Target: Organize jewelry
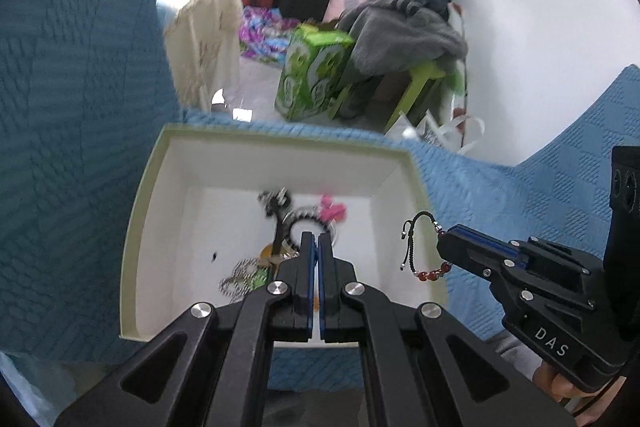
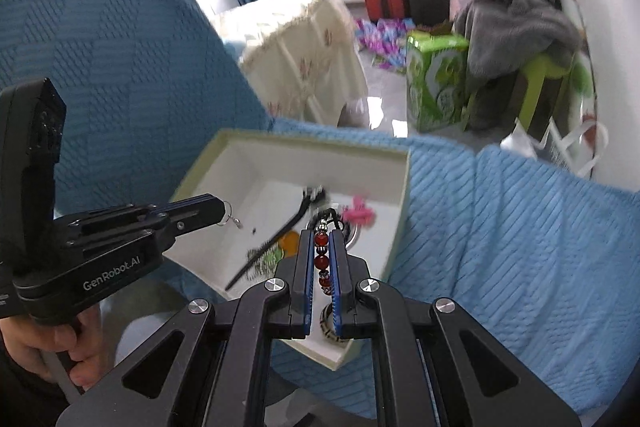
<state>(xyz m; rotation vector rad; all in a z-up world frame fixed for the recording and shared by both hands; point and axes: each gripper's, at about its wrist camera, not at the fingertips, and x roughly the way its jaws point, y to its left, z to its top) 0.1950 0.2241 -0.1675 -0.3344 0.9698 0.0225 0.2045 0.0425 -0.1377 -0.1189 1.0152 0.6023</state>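
While both grippers hang over the white box (image 1: 158, 227), the step in hand looks like the drop-off: two pieces being carried in to join what's already inside. Right gripper (image 2: 322, 247) has its jaws narrow, pinched on a red-bead bracelet (image 2: 321, 261); beads sit between the blue pads, black cord end pokes out past the tips. From the left wrist view the same bracelet (image 1: 430, 273) dangles off the jaw tips, cord looped up, and appears to hang just at the box's right rim, so prob. not fully over the interior yet. Left gripper (image 1: 319, 247) has jaws near closed, only a thin slit showing; the right wrist view shows a small silver earring (image 2: 231, 217) hanging from its tips, over the box's left part. Box sits on a blue quilted cover (image 2: 520, 227), sofa or bed, can't tell which. Already in the box: black hair stick (image 2: 272, 247), pink clip (image 2: 360, 213), ring-shaped pcs, a silvery-green item; all a bit blurred. Next move, my read: shift the right gripper inward past the rim, lower, spread jaws so beads fall clear of the wall; cord may snag on a pad. Left can release about where it is, w/ a small dip. Room clutter behind, irrelevant.
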